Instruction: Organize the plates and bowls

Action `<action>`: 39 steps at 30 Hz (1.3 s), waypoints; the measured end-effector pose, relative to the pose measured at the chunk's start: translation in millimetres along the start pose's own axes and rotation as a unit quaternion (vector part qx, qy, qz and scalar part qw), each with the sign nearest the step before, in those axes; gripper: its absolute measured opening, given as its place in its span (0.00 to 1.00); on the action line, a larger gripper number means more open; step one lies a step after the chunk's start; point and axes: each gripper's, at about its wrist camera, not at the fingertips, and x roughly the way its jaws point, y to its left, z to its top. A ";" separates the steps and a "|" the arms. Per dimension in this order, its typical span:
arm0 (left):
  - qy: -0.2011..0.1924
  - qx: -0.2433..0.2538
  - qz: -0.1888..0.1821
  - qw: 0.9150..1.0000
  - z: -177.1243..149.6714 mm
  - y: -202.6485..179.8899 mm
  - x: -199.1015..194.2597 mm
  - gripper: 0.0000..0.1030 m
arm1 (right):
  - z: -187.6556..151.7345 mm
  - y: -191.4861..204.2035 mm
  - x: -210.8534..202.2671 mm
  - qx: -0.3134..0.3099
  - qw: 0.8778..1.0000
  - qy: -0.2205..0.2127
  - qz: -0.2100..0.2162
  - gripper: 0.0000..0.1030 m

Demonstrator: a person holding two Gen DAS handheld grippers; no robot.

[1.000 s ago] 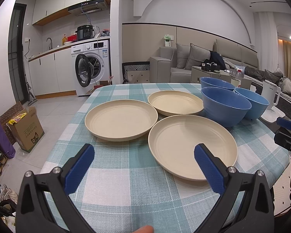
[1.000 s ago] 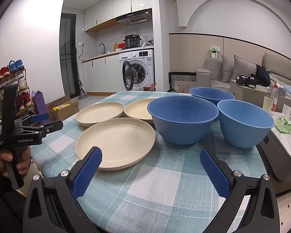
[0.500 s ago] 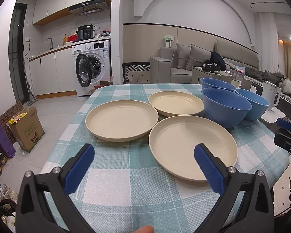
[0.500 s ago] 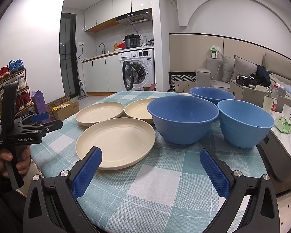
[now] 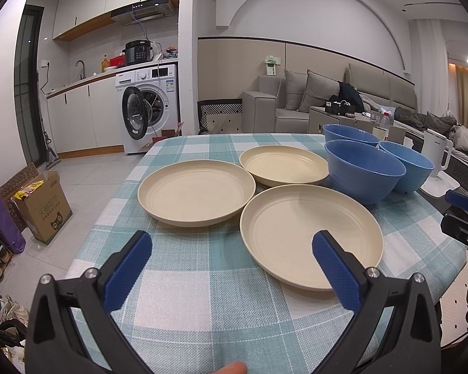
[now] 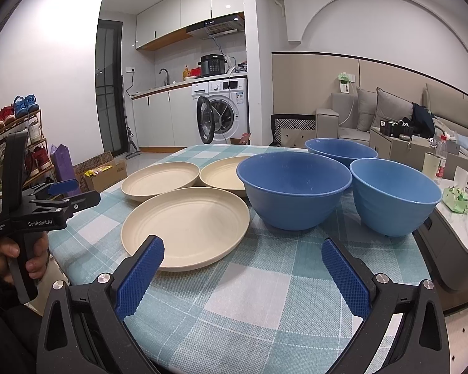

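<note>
Three cream plates lie flat on the checked tablecloth (image 5: 202, 268): a near plate (image 5: 309, 233) (image 6: 187, 224), a left plate (image 5: 196, 196) (image 6: 159, 180) and a far plate (image 5: 284, 168) (image 6: 221, 174). Three blue bowls stand upright to their right: a near bowl (image 5: 363, 171) (image 6: 291, 187), a right bowl (image 5: 408, 168) (image 6: 393, 193) and a far bowl (image 5: 349, 134) (image 6: 340, 151). My left gripper (image 5: 234, 268) is open and empty above the table's near edge, short of the near plate. My right gripper (image 6: 243, 271) is open and empty, short of the near bowl.
The table drops off at the left toward a tiled floor with a cardboard box (image 5: 43, 208). A white kettle (image 5: 435, 152) and a low side table stand right of the bowls. A washing machine (image 5: 149, 109) and a sofa (image 5: 296, 106) are far behind.
The left wrist view has shifted very slightly; plates, bowls and both open grippers stay as they were.
</note>
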 end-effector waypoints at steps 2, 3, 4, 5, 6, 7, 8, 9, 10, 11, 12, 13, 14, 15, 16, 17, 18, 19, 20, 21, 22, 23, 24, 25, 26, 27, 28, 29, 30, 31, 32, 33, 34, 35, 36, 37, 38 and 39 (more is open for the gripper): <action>0.000 0.000 -0.001 1.000 -0.3 0.5 -0.7 1.00 | 0.1 0.0 0.2 0.000 1.000 0.000 0.001 1.00; 0.000 0.000 0.000 1.000 0.1 0.2 -0.2 1.00 | 0.1 0.0 0.1 0.000 1.000 0.000 0.000 1.00; 0.000 0.000 0.000 1.000 -0.1 0.2 -0.2 1.00 | -0.2 0.1 0.2 0.000 1.000 0.000 0.000 1.00; 0.000 0.000 0.000 1.000 -0.1 0.2 -0.1 1.00 | 0.2 -0.1 0.3 0.000 1.000 0.000 0.001 1.00; 0.000 0.000 -0.001 1.000 -0.1 0.2 0.0 1.00 | 0.2 -0.1 0.2 0.000 1.000 0.000 0.001 1.00; 0.000 0.000 -0.001 1.000 -0.2 0.2 -0.1 1.00 | 0.2 -0.1 0.3 0.000 1.000 0.000 0.000 1.00; 0.000 0.000 -0.001 1.000 -0.3 0.5 -0.7 1.00 | 0.3 -0.1 0.3 0.000 1.000 0.001 0.000 1.00; -0.001 0.000 0.000 1.000 -0.2 0.4 -0.5 1.00 | 0.2 -0.1 0.2 0.000 1.000 0.000 0.000 1.00; 0.000 0.000 -0.001 1.000 -0.3 0.5 -0.6 1.00 | -0.4 0.0 0.2 0.001 1.000 0.000 0.000 1.00; 0.000 0.000 -0.001 1.000 -0.3 0.5 -0.7 1.00 | 0.3 -0.1 0.4 0.000 1.000 0.000 0.000 1.00; 0.000 0.000 -0.001 1.000 -0.3 0.4 -0.4 1.00 | 0.1 0.0 0.4 0.000 1.000 0.000 0.000 1.00; 0.000 0.000 -0.001 1.000 -0.3 0.4 -0.6 1.00 | -0.4 0.1 0.5 0.000 1.000 0.000 0.000 1.00; 0.000 0.000 0.000 1.000 -0.3 0.5 -0.7 1.00 | 0.4 -0.1 0.4 0.000 1.000 0.001 0.000 1.00; 0.000 0.000 0.000 1.000 -0.3 0.4 -0.5 1.00 | 0.3 -0.2 0.3 0.000 1.000 0.000 0.000 1.00; 0.000 0.000 -0.001 1.000 -0.3 0.5 -0.6 1.00 | -0.5 0.0 0.6 0.000 1.000 0.000 0.000 1.00; 0.000 0.000 -0.001 1.000 0.0 0.2 -0.1 1.00 | 0.4 -0.2 0.5 0.000 1.000 0.001 0.000 1.00; 0.000 0.000 -0.001 1.000 -0.2 0.3 -0.4 1.00 | 0.5 -0.2 0.4 0.000 1.000 0.001 0.000 1.00; 0.000 0.000 -0.001 1.000 -0.3 0.4 -0.6 1.00 | 0.5 -0.2 0.3 0.000 1.000 0.001 0.000 1.00; 0.000 0.000 0.000 1.000 -0.3 0.4 -0.6 1.00 | 0.0 -0.1 0.4 0.000 1.000 0.000 0.000 1.00; 0.000 0.000 0.000 1.000 -0.2 0.3 -0.2 1.00 | -3.7 0.6 -1.4 0.001 1.000 0.000 0.000 1.00; 0.001 0.000 0.000 1.000 -0.1 0.2 0.0 1.00 | -4.0 0.7 -1.5 0.001 1.000 0.000 0.000 1.00; 0.000 -0.001 -0.001 1.000 0.2 0.6 -0.7 1.00 | -3.6 0.5 -1.4 0.000 1.000 0.000 0.000 1.00; 0.000 -0.001 -0.001 1.000 1.4 4.7 -4.6 1.00 | -4.7 1.1 -1.2 0.001 1.000 0.000 0.000 1.00; 0.000 0.000 0.000 1.000 0.8 4.2 -4.2 1.00 | -5.1 1.2 -1.2 0.001 1.000 0.000 0.000 1.00; 0.000 0.000 0.000 1.000 0.9 4.2 -4.1 1.00 | -6.0 1.6 -1.1 0.001 1.000 0.000 0.000 1.00; 0.000 0.000 0.000 1.000 1.3 4.8 -4.2 1.00 | -4.5 1.0 -1.2 0.001 1.000 0.000 0.000 1.00; 0.000 0.000 -0.001 1.000 1.1 4.6 -4.1 1.00 | -5.8 1.5 -1.3 0.000 1.000 0.000 0.000 1.00; 0.000 0.000 0.000 1.000 0.9 4.2 -4.1 1.00 | -5.2 1.2 -1.2 0.001 1.000 0.000 0.000 1.00; 0.001 0.000 0.000 1.000 1.3 4.6 -4.3 1.00 | -5.3 1.2 -1.2 0.001 1.000 0.000 0.000 1.00; 0.000 0.000 -0.001 1.000 0.9 4.2 -4.2 1.00 | -4.9 1.0 -1.2 0.001 1.000 0.000 0.000 1.00; 0.000 0.000 -0.001 1.000 1.3 5.3 -4.8 1.00 | -5.1 1.1 -1.1 0.001 1.000 0.000 0.000 1.00; 0.000 0.001 -0.001 1.000 1.8 5.9 -5.2 1.00 | -4.2 0.9 -1.0 0.001 1.000 0.000 0.000 1.00; 0.000 0.001 -0.001 1.000 1.3 5.2 -4.7 1.00 | -5.9 0.4 -1.1 0.002 1.000 0.000 -0.001 1.00; 0.000 0.001 0.000 1.000 1.5 7.6 -5.5 1.00 | -7.5 0.2 -1.2 0.003 1.000 0.000 -0.001 1.00; -0.001 0.003 0.000 1.000 2.2 8.5 -6.0 1.00 | -8.0 -1.1 -1.7 0.003 1.000 0.000 -0.002 1.00; -0.002 0.004 0.002 1.000 2.5 9.3 -6.2 1.00 | -3.3 -5.5 -1.9 0.004 1.000 0.000 -0.003 1.00; -0.003 0.003 0.004 1.000 1.6 9.7 -6.3 1.00 | 0.0 -8.1 -2.3 0.005 1.000 0.000 -0.005 1.00; -0.003 0.003 0.004 1.000 2.0 10.0 -6.5 1.00 | 0.6 -8.3 -2.8 0.006 1.000 0.000 -0.005 1.00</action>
